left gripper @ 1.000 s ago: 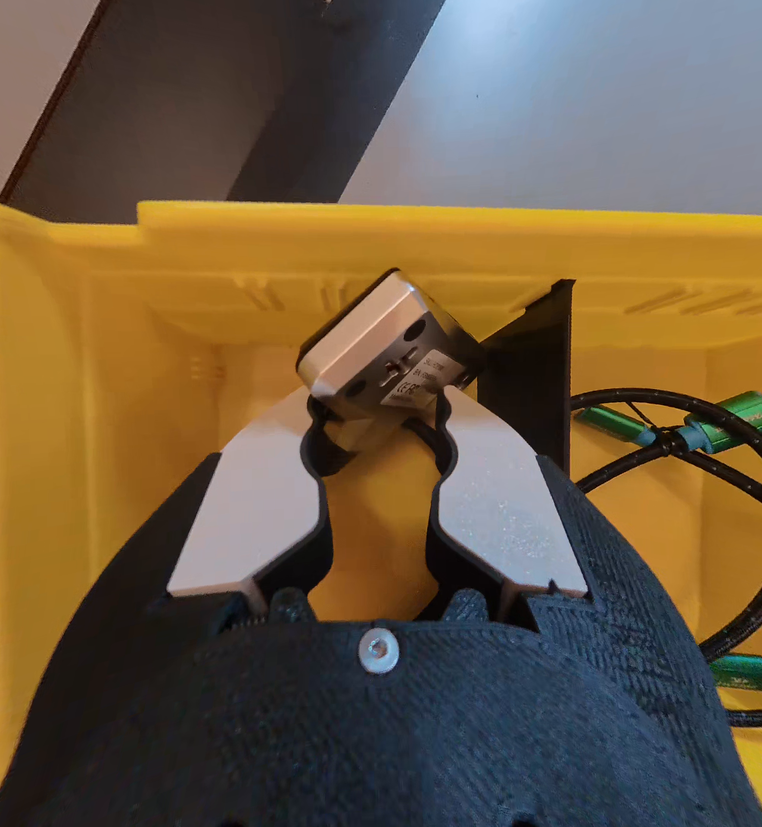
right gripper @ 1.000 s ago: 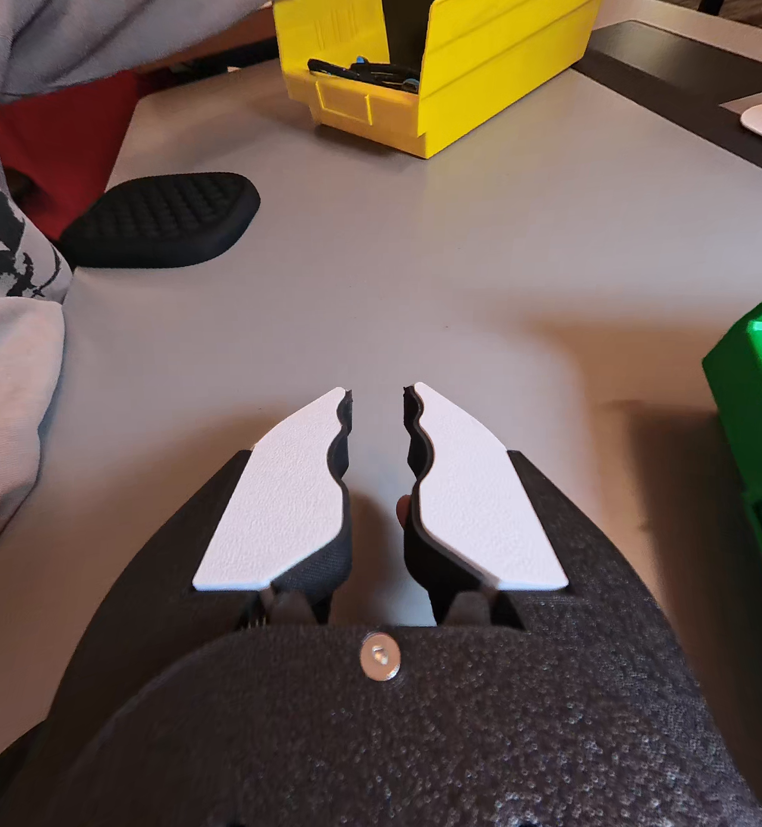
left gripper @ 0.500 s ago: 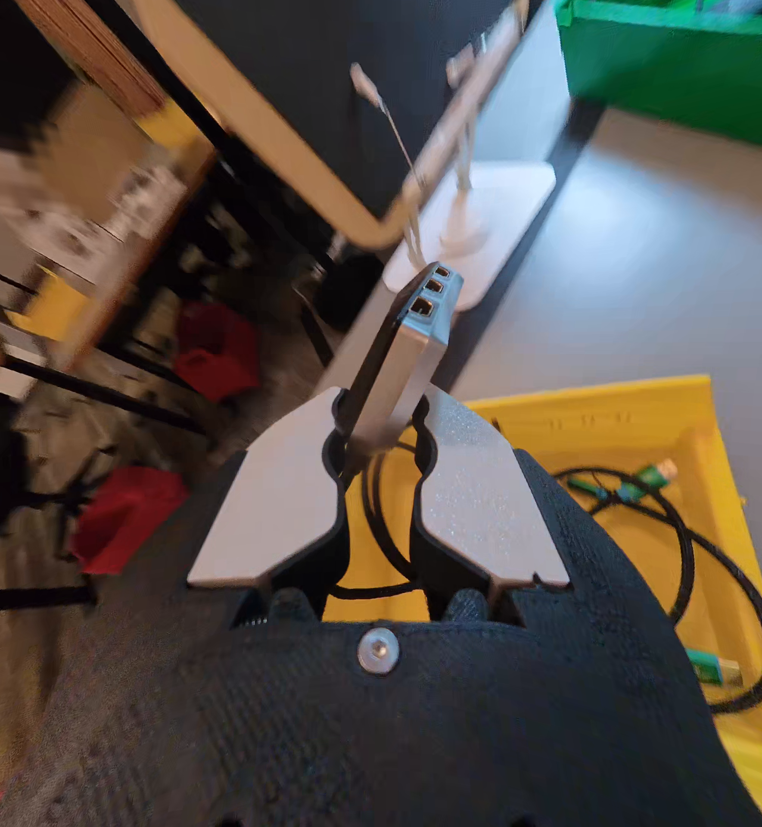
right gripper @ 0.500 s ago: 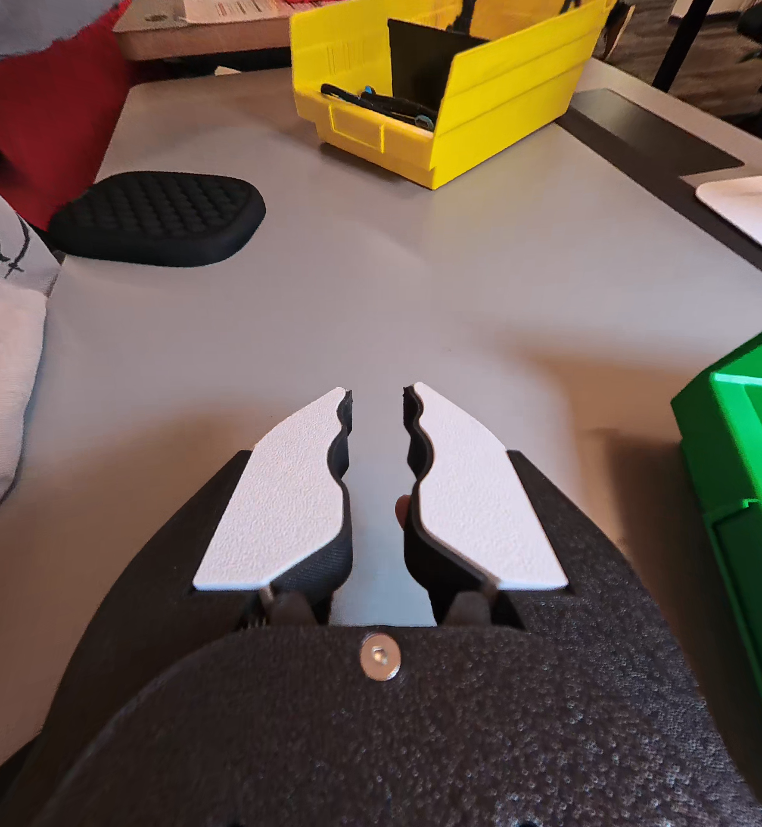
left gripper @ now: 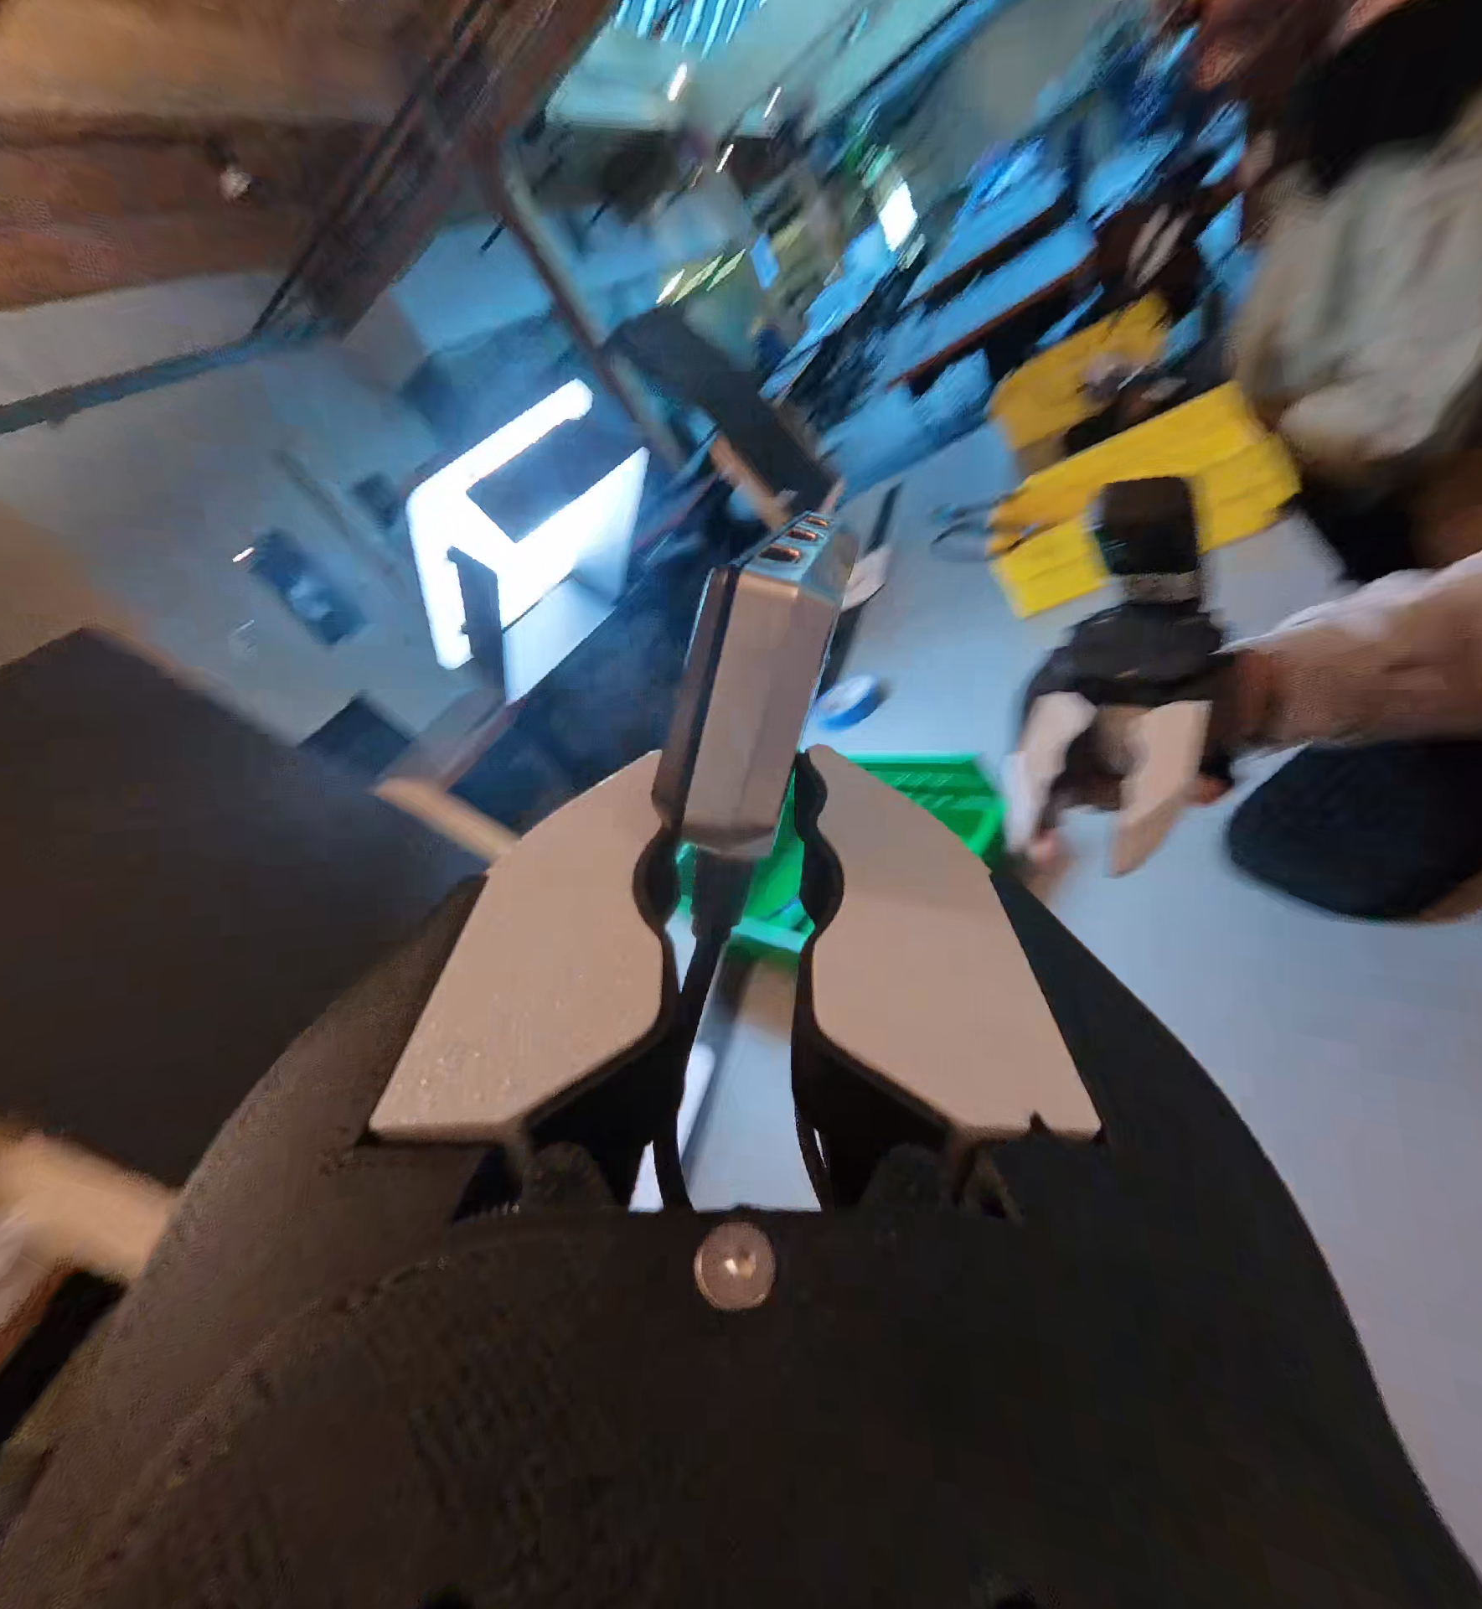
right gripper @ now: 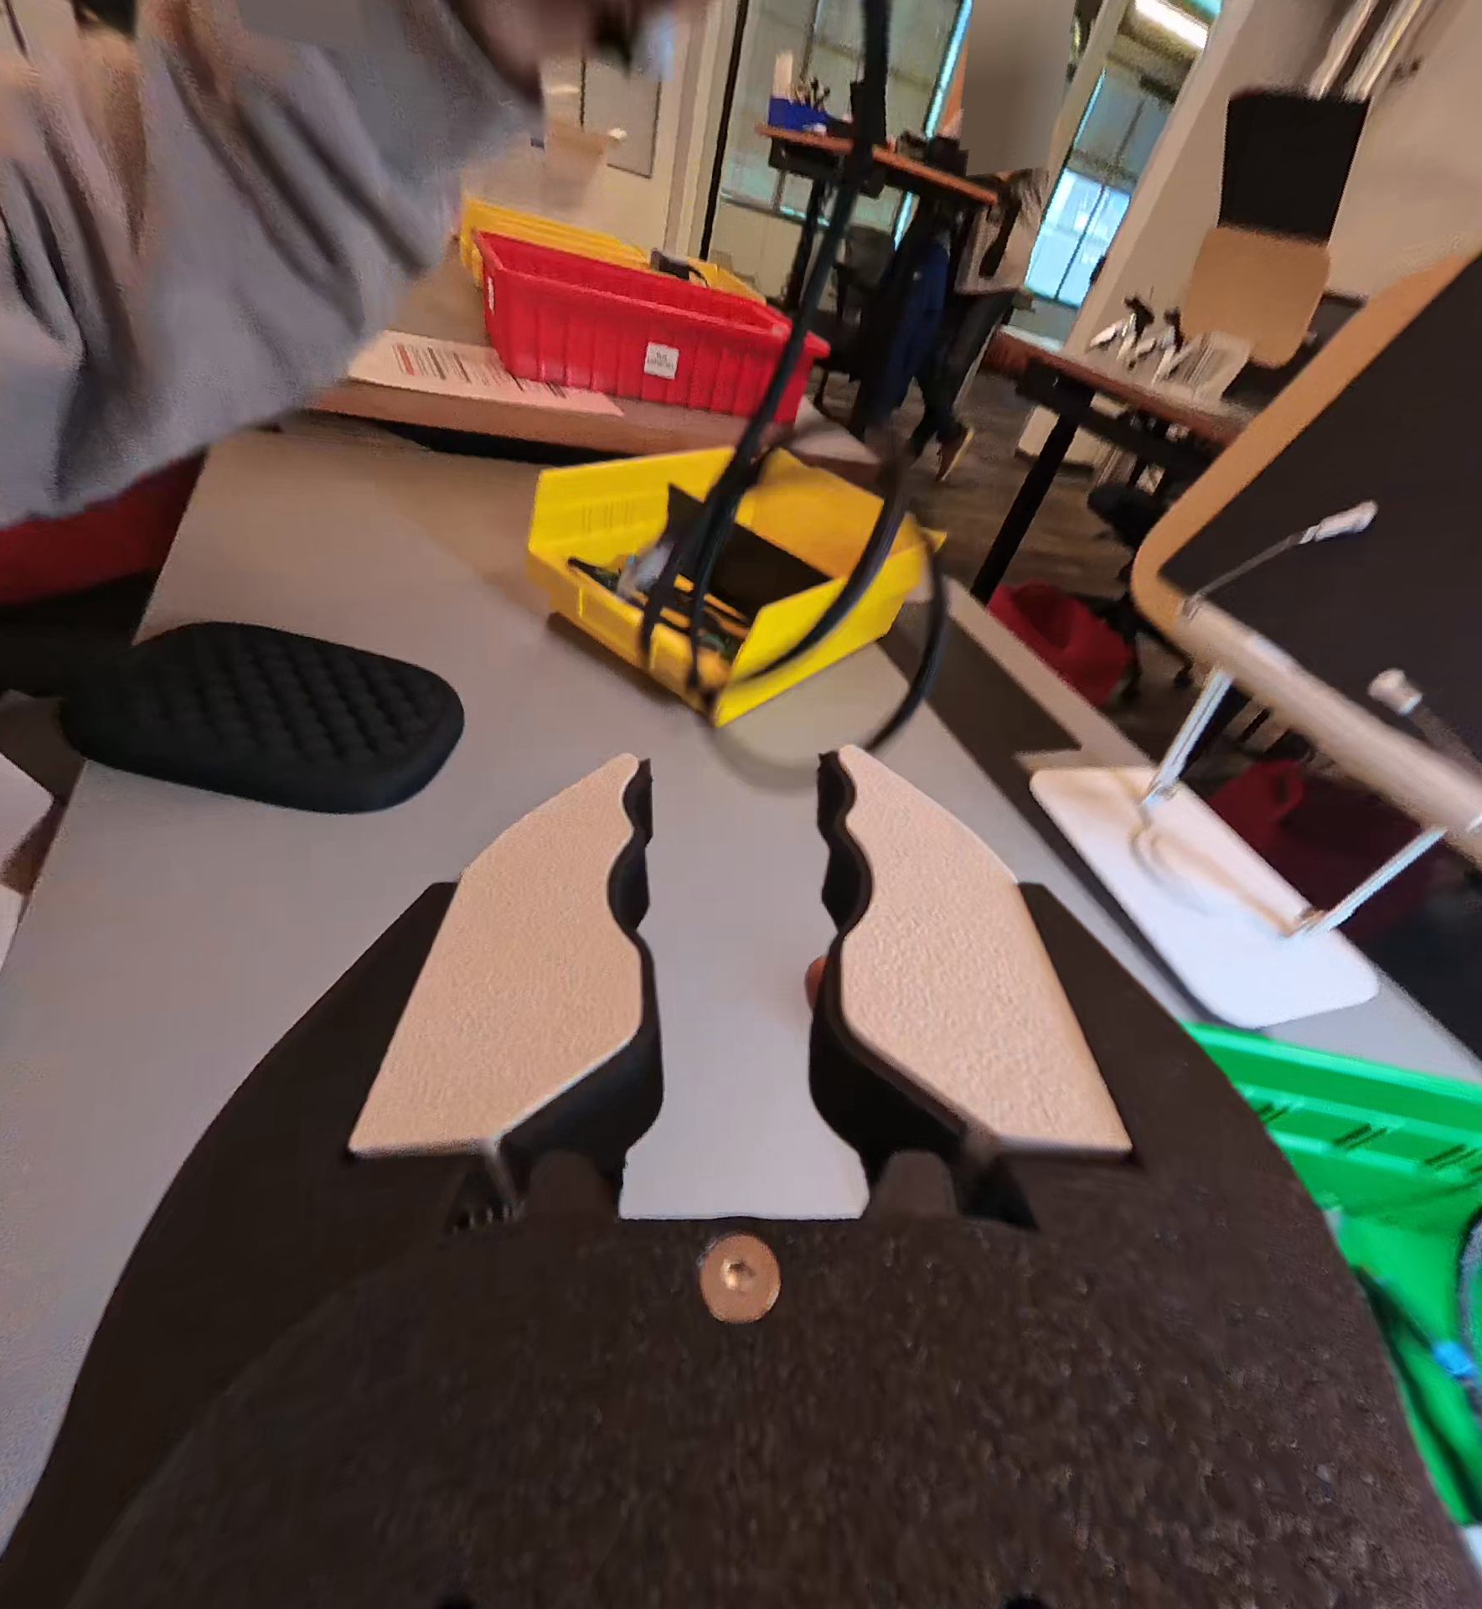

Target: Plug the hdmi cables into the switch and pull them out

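Lifted clear of the yellow bin [right gripper: 807,601], the switch [left gripper: 754,696] is standing upright, pinched in the left tongs [left gripper: 733,814], ports facing away; the right tongs [right gripper: 735,770] are hovering spread and empty over the desk [right gripper: 284,914], cables [right gripper: 702,557] trailing from the bin ahead.

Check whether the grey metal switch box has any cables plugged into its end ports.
Unplugged: the grey metal switch box, clamped in the left gripper, shows empty end ports.

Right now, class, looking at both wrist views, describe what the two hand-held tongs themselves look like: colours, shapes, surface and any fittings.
Both the left tongs and the right tongs share one design: a rounded black body with a rough, grainy printed surface, a single silver screw at its centre, and two pale grey textured fingers with wavy black inner edges. A grey sleeve shows in the right wrist view.
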`<state>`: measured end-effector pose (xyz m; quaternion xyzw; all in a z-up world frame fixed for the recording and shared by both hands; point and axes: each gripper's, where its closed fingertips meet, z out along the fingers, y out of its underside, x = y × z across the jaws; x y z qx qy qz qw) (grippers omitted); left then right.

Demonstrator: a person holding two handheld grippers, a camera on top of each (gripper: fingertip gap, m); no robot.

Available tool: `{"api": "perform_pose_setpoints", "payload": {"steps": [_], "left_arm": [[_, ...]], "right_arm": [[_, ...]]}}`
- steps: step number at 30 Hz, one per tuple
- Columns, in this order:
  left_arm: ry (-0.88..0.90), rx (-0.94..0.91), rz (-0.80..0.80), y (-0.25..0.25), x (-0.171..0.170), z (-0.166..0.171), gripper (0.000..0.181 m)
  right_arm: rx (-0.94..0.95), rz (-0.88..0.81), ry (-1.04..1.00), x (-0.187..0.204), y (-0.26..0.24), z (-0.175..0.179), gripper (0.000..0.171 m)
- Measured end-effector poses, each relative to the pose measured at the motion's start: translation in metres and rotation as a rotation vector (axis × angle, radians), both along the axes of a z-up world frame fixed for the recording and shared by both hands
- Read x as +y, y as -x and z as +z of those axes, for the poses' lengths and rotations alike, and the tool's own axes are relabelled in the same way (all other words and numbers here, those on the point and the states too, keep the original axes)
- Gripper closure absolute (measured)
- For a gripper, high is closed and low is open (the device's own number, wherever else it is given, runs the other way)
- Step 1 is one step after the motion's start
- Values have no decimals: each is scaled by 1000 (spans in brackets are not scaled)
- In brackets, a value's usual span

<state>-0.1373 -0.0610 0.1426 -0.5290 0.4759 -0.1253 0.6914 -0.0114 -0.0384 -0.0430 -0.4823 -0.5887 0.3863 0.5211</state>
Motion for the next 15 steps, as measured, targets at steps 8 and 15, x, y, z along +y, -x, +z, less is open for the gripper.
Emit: {"api": "perform_pose_setpoints", "payload": {"steps": [8, 15], "left_arm": [[166, -283, -437, -112, -36, -104, 157], [246, -283, -398, -99, -13, -154, 157]], "right_arm": [[114, 124, -281, -38, 9, 66, 132], [134, 174, -292, -38, 24, 34, 151]]}}
